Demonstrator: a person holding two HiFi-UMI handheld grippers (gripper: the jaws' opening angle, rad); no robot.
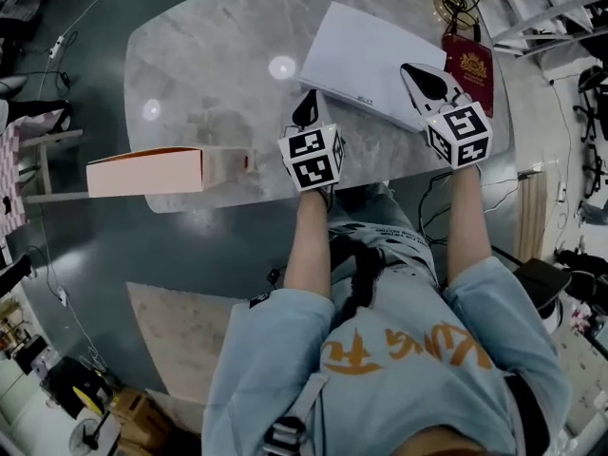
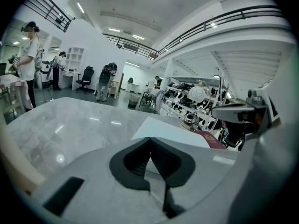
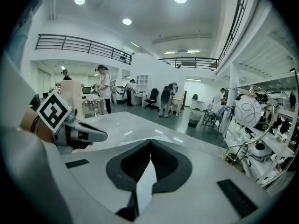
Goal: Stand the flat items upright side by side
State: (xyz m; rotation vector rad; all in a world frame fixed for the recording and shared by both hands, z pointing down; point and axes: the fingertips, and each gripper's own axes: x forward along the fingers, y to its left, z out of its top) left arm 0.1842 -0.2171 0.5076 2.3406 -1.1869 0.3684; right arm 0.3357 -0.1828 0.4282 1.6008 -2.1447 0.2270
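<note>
Fingers are pressed together and empty on both the left gripper (image 1: 306, 108) and the right gripper (image 1: 424, 80), which hover by the white slab (image 1: 370, 57) and maroon booklet (image 1: 471, 70) lying flat at the tabletop's (image 1: 209, 69) far right, likely stiff, smooth and slippery, best pinched at a near edge.

Grey marble worktop (image 1: 209, 74) before me, three things on it: a white flat panel (image 1: 375, 60) lying face down, a red booklet (image 1: 472, 72) (gold crest up) near its right side, and a peach box (image 1: 157, 171) at the near left edge.
</note>
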